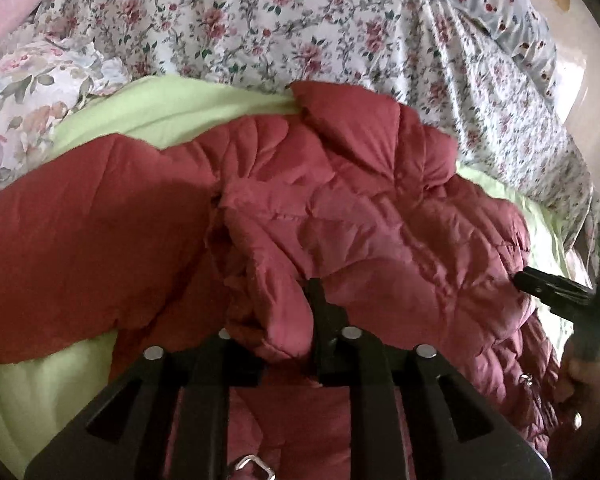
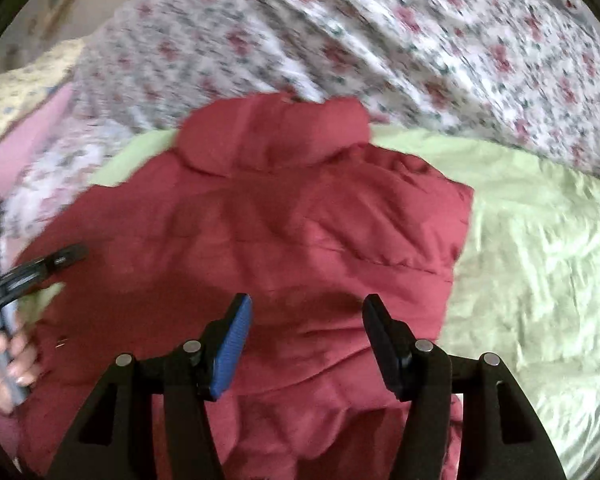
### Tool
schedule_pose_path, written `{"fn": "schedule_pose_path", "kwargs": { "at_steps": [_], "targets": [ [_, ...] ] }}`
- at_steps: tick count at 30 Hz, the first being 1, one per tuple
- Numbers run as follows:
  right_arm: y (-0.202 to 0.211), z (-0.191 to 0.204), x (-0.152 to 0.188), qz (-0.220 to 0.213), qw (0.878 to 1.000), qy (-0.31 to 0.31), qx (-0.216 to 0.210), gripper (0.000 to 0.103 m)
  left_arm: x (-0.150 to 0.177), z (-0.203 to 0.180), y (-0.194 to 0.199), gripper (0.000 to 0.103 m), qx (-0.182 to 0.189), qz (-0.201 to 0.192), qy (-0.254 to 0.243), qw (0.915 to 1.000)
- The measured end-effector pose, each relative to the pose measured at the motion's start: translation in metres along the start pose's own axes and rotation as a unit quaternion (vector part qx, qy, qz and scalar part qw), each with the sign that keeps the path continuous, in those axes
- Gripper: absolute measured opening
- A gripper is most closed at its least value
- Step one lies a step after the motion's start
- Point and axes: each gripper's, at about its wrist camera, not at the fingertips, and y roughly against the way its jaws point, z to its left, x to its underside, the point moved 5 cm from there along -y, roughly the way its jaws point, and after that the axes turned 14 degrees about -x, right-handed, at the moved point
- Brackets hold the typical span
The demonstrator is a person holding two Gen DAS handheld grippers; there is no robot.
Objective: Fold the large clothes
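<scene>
A red quilted puffer jacket [image 1: 340,208] lies on a light green cloth [image 1: 172,112] spread over a bed. My left gripper [image 1: 288,320] is shut on a thick fold of the jacket and holds it bunched up between its jaws. In the right wrist view the jacket [image 2: 300,220] lies back up, its collar [image 2: 272,136] at the far end. My right gripper [image 2: 306,320] is open and empty, just above the jacket's middle. The right gripper also shows at the right edge of the left wrist view [image 1: 548,288]. The left gripper shows at the left edge of the right wrist view [image 2: 52,260].
A floral bedsheet [image 1: 300,32] covers the bed beyond the jacket. A pink pillow [image 1: 8,20] lies at the far left. The green cloth [image 2: 540,240] extends to the right of the jacket. A pale wall [image 1: 588,80] stands past the bed's right edge.
</scene>
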Motion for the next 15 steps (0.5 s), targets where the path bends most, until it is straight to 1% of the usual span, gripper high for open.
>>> {"fn": "schedule_pose_path", "kwargs": {
  "at_steps": [1,3,5,6,8,9,10,12,13,14,15],
  "targets": [
    [-0.005,-0.005,0.003,0.007,1.000,-0.012,0.005,0.059,0.002,0.004,0.000,0.023,-0.001,0.004,0.002,1.0000],
    [-0.017,-0.019,0.010,0.019,0.999,-0.037,0.016,0.059,0.005,0.015,0.005,0.041,-0.009,0.009,0.013,0.9998],
    [-0.022,-0.026,0.014,0.018,0.998,-0.047,0.023,0.060,0.005,0.024,0.015,0.041,-0.021,0.001,0.024,0.9995],
    [-0.022,-0.028,0.015,0.015,0.998,-0.050,0.027,0.060,0.003,0.028,0.023,0.041,-0.021,-0.010,0.029,0.9993],
    [-0.023,-0.029,0.015,0.013,0.998,-0.049,0.035,0.060,-0.002,0.028,0.035,0.041,-0.005,-0.023,0.034,0.9992],
    [-0.024,-0.030,0.014,0.014,0.998,-0.047,0.040,0.060,-0.005,0.024,0.039,0.041,0.009,-0.026,0.032,0.9991],
    [-0.025,-0.030,0.014,0.015,0.998,-0.046,0.044,0.060,-0.008,0.015,0.043,0.041,0.034,-0.027,0.023,0.9988],
    [-0.026,-0.031,0.015,0.013,0.997,-0.048,0.052,0.061,-0.010,-0.003,0.044,0.041,0.054,-0.026,0.002,0.9982],
    [-0.025,-0.033,0.016,0.012,0.997,-0.051,0.055,0.061,-0.009,-0.017,0.039,0.041,0.057,-0.018,-0.020,0.9980],
    [-0.025,-0.034,0.017,0.011,0.997,-0.054,0.057,0.061,-0.006,-0.025,0.033,0.041,0.051,-0.011,-0.034,0.9981],
    [-0.025,-0.035,0.016,0.011,0.997,-0.056,0.059,0.062,-0.002,-0.034,0.023,0.041,0.037,-0.002,-0.049,0.9981]
  ]
}}
